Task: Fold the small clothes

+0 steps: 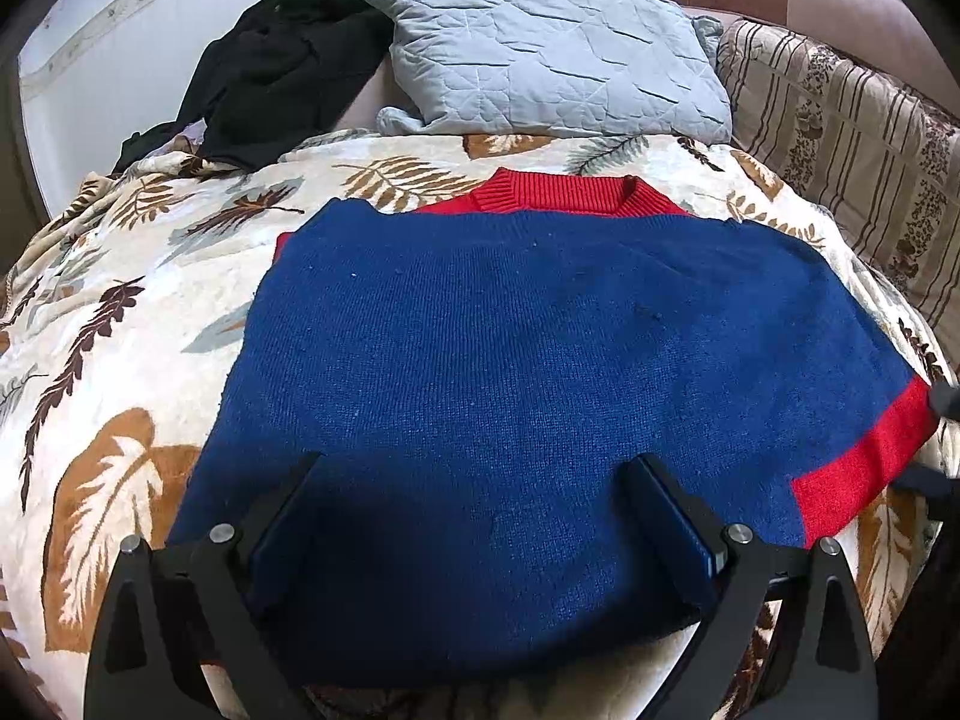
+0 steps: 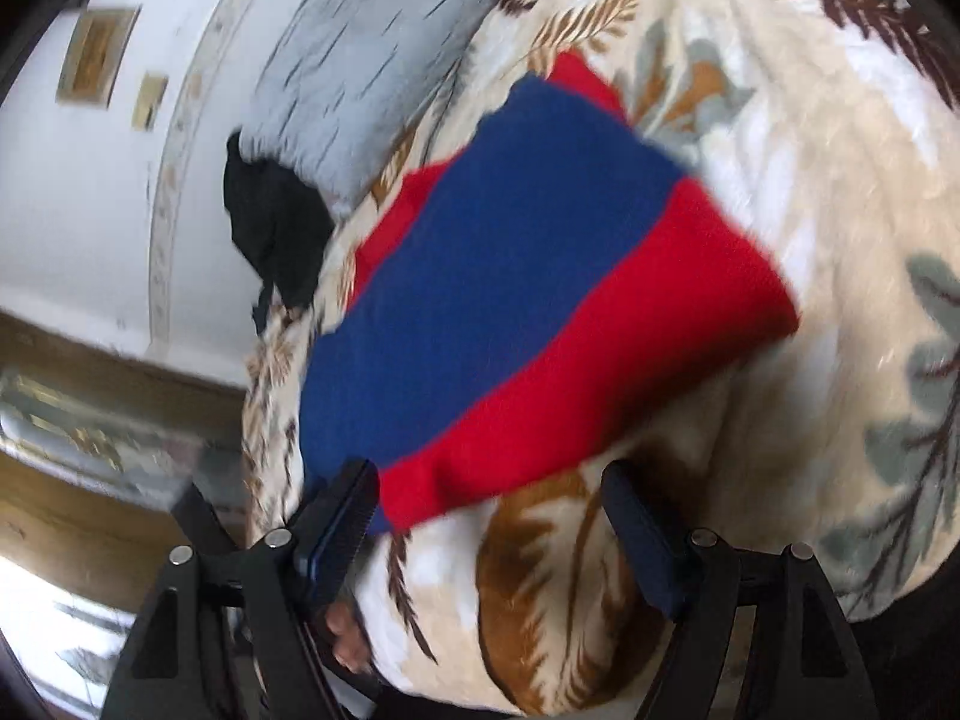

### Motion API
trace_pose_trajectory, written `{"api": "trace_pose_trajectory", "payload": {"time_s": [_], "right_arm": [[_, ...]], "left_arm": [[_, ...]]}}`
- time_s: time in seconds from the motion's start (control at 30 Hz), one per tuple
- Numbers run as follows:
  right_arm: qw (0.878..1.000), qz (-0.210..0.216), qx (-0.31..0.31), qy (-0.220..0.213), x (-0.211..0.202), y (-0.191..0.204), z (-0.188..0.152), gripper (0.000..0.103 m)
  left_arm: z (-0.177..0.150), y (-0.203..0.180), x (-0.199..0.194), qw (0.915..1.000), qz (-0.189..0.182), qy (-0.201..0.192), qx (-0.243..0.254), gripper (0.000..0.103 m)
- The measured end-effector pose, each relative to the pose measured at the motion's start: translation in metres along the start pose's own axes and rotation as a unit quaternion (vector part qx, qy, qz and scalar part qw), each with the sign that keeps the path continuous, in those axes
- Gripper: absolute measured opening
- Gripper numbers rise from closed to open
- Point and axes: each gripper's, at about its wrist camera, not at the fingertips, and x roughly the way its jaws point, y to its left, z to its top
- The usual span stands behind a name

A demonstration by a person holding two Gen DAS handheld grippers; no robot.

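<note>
Left gripper (image 1: pixel 474 474) and right gripper (image 2: pixel 489 483) are both hanging agape, empty, over sweater (image 1: pixel 540 372) lying part-folded on blanket (image 1: pixel 120 300), final folds remaining

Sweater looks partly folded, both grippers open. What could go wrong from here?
1. The left gripper is open over the sweater, apart from any edge. Closing here would likely pinch mid-panel and bunch the fold.
2. The right gripper is open at the red hem corner, and that view is blurred. It may catch only one layer, or the blanket too.
3. The blanket is soft, so the sweater may drag out of shape.
</note>
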Motion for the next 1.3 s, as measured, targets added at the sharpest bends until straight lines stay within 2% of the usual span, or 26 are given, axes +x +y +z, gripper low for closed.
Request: {"api": "trace_pose_trajectory", "payload": {"time_s": [0.17,0.23,0.27,0.3,0.33,0.4,0.47,0.53,0.6,0.63,0.67,0.7,0.73,0.77,0.8,0.87,0.93,1.03,1.17,1.23,1.27,1.3], "right_arm": [[0.996,0.038,0.072,-0.032,0.003,-0.021,0.021,0.080],[0.995,0.042,0.077,-0.041,0.005,-0.020,0.025,0.080],[0.996,0.038,0.068,-0.044,0.005,-0.017,0.027,0.072],[0.997,0.031,0.057,-0.042,0.007,-0.014,0.028,0.037],[0.998,0.015,0.048,-0.028,0.013,-0.014,0.031,0.011],[0.999,-0.008,0.032,-0.019,0.014,-0.012,0.033,0.010],[0.998,-0.024,-0.027,-0.043,-0.004,0.011,0.029,0.009],[0.994,-0.048,-0.077,-0.063,-0.022,0.028,0.023,0.009],[0.994,-0.068,-0.074,-0.045,-0.017,0.016,0.022,0.010],[0.996,-0.077,-0.052,-0.012,-0.005,-0.001,0.024,0.010],[0.998,-0.053,-0.018,0.008,0.001,-0.019,0.022,0.012],[1.000,-0.021,-0.001,0.000,-0.005,-0.026,0.022,0.014],[1.000,-0.023,-0.011,0.002,-0.011,-0.023,0.022,0.017],[0.999,-0.027,-0.025,0.002,-0.017,-0.020,0.021,0.030],[0.999,-0.026,-0.035,0.001,-0.023,-0.016,0.019,0.052],[0.998,-0.021,-0.054,-0.009,-0.043,-0.011,0.016,0.070],[0.997,-0.036,-0.065,-0.032,-0.062,-0.008,0.016,0.071],[0.993,-0.036,-0.091,-0.064,-0.080,0.003,0.040,0.071],[0.990,-0.020,-0.128,-0.061,-0.056,0.026,0.094,0.070],[0.986,-0.038,-0.153,-0.049,-0.031,0.034,0.122,0.067],[0.986,-0.045,-0.156,-0.035,-0.015,0.035,0.136,0.056],[0.986,-0.057,-0.156,-0.020,0.001,0.034,0.145,0.040]], "left_arm": [[-0.002,-0.001,0.000,1.0000,0.002,-0.006,0.002,0.098],[-0.002,-0.001,0.001,1.0000,0.003,-0.008,0.002,0.098],[-0.002,-0.001,0.001,1.0000,0.004,-0.009,0.001,0.099],[-0.001,-0.001,0.002,1.0000,0.005,-0.007,0.000,0.099],[0.000,-0.002,0.002,1.0000,0.006,-0.005,0.000,0.099],[0.003,-0.002,0.001,0.9999,0.011,0.004,-0.007,0.099],[0.009,0.001,-0.010,0.9992,0.006,0.009,-0.038,0.099],[0.014,0.000,-0.029,0.9976,-0.017,-0.020,-0.065,0.099],[0.020,-0.009,-0.039,0.9974,-0.021,-0.042,-0.055,0.099],[0.023,-0.016,-0.039,0.9979,-0.023,-0.039,-0.045,0.099],[0.024,-0.020,-0.036,0.9983,-0.025,-0.035,-0.040,0.099],[0.025,-0.022,-0.033,0.9986,-0.025,-0.029,-0.037,0.099],[0.025,-0.024,-0.026,0.9989,-0.020,-0.021,-0.036,0.099],[0.024,-0.024,-0.018,0.9991,-0.016,-0.010,-0.037,0.099],[0.023,-0.023,-0.010,0.9990,-0.015,0.003,-0.041,0.099],[0.014,-0.020,0.011,0.9981,-0.007,0.038,-0.048,0.099],[0.008,-0.028,0.009,0.9997,0.009,0.014,-0.019,0.099],[0.007,-0.030,0.009,0.9997,0.012,0.016,-0.014,0.099],[0.005,-0.030,0.006,0.9998,0.007,0.011,-0.012,0.099],[0.004,-0.030,0.006,0.9999,0.005,0.008,-0.012,0.099],[0.004,-0.028,0.006,0.9999,0.003,0.007,-0.013,0.099],[0.004,-0.028,0.007,0.9999,0.002,0.006,-0.013,0.100]]}}
